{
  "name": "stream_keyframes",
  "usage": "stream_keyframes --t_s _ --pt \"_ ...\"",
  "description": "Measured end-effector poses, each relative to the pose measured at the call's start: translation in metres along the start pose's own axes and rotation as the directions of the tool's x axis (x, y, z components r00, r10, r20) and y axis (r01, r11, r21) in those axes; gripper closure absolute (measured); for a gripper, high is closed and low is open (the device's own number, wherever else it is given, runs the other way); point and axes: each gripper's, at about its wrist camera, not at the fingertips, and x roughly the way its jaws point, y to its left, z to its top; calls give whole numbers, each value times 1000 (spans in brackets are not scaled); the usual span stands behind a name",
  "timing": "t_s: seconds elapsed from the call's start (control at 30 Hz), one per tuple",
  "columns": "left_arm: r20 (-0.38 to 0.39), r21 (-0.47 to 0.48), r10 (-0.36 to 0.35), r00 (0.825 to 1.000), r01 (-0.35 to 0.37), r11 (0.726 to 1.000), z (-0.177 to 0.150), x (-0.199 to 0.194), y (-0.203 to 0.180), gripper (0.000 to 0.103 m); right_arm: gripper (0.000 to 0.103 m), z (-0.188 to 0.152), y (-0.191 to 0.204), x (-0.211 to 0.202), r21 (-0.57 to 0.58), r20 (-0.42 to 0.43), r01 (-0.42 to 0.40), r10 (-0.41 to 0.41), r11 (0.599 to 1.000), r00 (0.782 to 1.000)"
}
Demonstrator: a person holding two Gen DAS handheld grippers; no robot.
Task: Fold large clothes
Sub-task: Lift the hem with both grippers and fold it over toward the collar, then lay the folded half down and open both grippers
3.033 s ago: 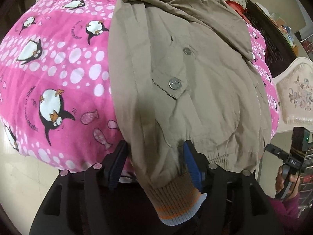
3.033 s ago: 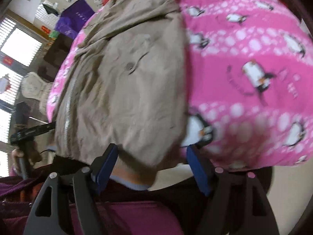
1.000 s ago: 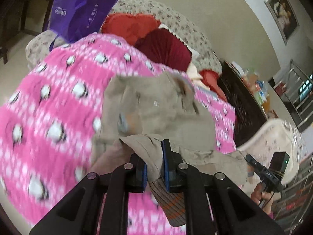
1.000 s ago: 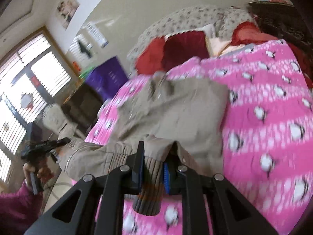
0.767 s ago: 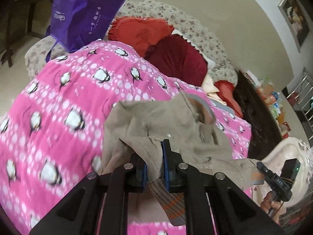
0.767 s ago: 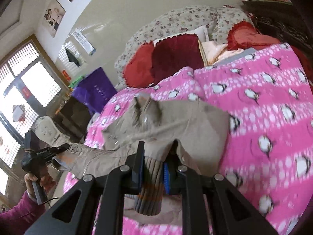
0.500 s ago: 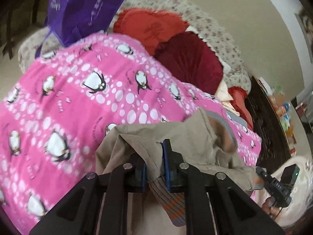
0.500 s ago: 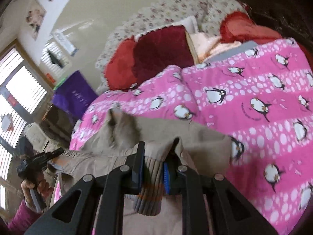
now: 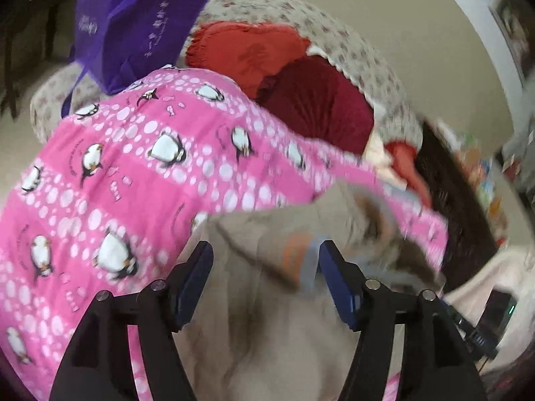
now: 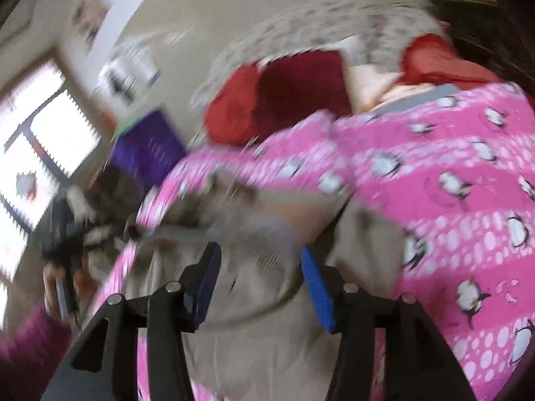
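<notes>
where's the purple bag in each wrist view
Left wrist: purple bag at upper left, behind the pink blanket.
Right wrist: purple bag at left of centre, blurred, under the window, past the blanket's far edge.
Shared landmark: the dark red cushion, right of the bag in both views.

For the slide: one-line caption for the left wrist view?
Left gripper, jaws open, above the tan jacket folded on the pink penguin blanket.
</notes>
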Motion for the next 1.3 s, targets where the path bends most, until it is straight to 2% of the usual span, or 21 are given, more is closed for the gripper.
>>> stream_keyframes --t_s 0.1,0.2,0.3,0.37,0.43,0.5,0.6,0.67,0.83,0.9,1.0,1.07,1.17,1.3 --pt "-40 62 -9 999 12 998 -27 0 -3 49 49 -19 13 24 -94 -108 0 -10 996 994" --pt "-97 138 51 994 -37 990 -43 20 -10 50 50 -20 19 64 -159 -178 87 -115 983 977" --pt "-138 177 110 984 -85 981 -34 55 -20 53 51 2 13 85 -129 -113 148 -163 981 980" --pt "-114 170 127 985 -106 980 -18 72 -22 54 51 25 1 93 -70 -37 202 -205 977 978" --pt "-66 137 146 987 -136 981 6 90 -20 56 51 44 -11 104 -14 4 205 -205 979 979" --pt "-41 33 134 990 -132 991 28 105 -9 58 52 54 -18 120 7 -2 234 -234 972 972" --pt "-51 -89 109 993 -113 990 45 122 8 58 52 62 -21 131 -3 53 265 -265 964 963" --pt "-50 -101 97 994 -102 990 45 122 12 58 53 64 -26 135 12 53 272 -272 962 961" --pt "-71 -58 52 996 -56 997 30 89 19 58 52 63 -12 107 -12 47 252 -251 968 967" --pt "-78 -44 17 997 -20 999 16 66 25 58 40 54 -9 86 -9 34 252 -252 968 967" --pt "-97 11 -9 995 10 1000 -12 33 32 58 33 23 -9 46 -33 40 228 -227 973 973" --pt "-112 34 -10 994 14 999 -34 15 42 57 28 0 -14 25 -51 23 260 -260 964 965" --pt "-153 18 -17 988 21 1000 -60 4 55 57 27 -37 -24 1 -64 -11 323 -325 944 946" --pt "-210 32 -75 975 83 996 -98 -6 64 56 26 -70 -45 -14 3 -49 367 -367 930 929"
